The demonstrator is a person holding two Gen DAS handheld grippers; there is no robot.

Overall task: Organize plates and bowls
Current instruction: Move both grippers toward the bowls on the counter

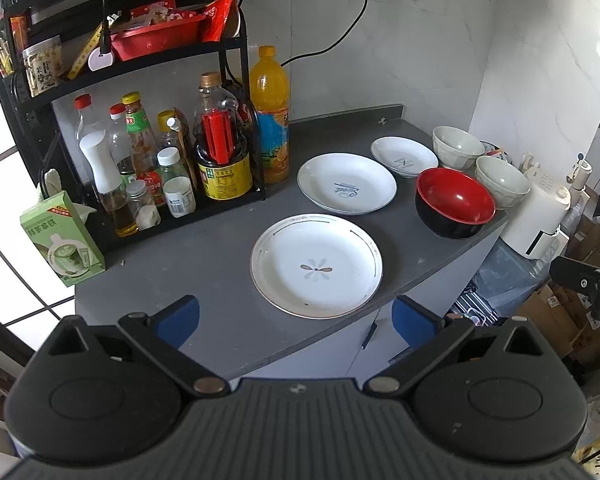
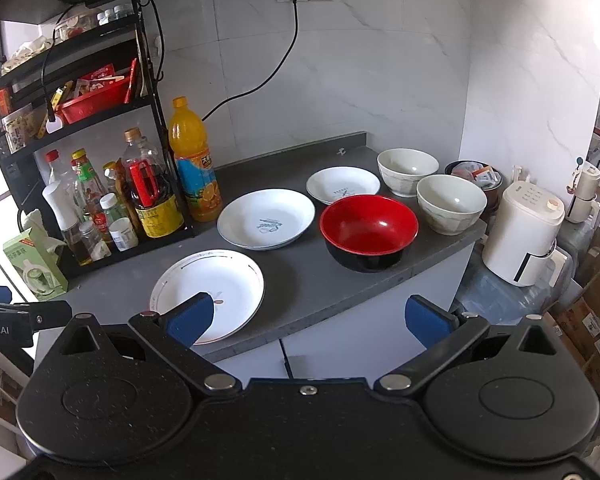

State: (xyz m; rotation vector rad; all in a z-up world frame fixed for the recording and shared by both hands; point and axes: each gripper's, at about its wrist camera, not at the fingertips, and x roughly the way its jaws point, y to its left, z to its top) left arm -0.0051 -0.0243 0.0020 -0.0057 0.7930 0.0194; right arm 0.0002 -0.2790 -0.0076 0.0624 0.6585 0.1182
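Dark grey bench (image 1: 204, 280) against white marbled wall tiles, crowded at the left with a black metal shelf rack (image 1: 236, 80) of sauce and oil bottles. Just right of the rack, a tall orange juice bottle (image 1: 269, 112); at the near left, a green paper carton (image 1: 62, 240). Nearest the bench's front edge, a white round plate with a thin dark rim line and a grey flower mark (image 1: 316, 266), lying flat and alone. Farther back and slightly right, a larger white plate with blue lettering in its well (image 1: 346, 184), apparently resting on another plate beneath. Farther right again, a smaller white dish with a dark printed mark (image 1: 404, 156), also seemingly stacked on a second dish. Right of the large plate, a round bowl, red inside and black outside (image 1: 454, 204), upright and just beside the small dish. Behind and right of it, two pale grey-green ceramic bowls (image 1: 458, 148) (image 1: 502, 182), upright, close together at the bench's right end. Off the bench to the right, a white plastic appliance (image 2: 524, 232) on lower ground. Left hand-held gripper (image 1: 296, 318) hovering short of the near plate, blue-padded jaws spread wide apart, holding nothing. Right hand-held gripper (image 2: 308, 318) likewise spread wide and empty, its left pad overlapping the near plate in view, contact impossible to tell.
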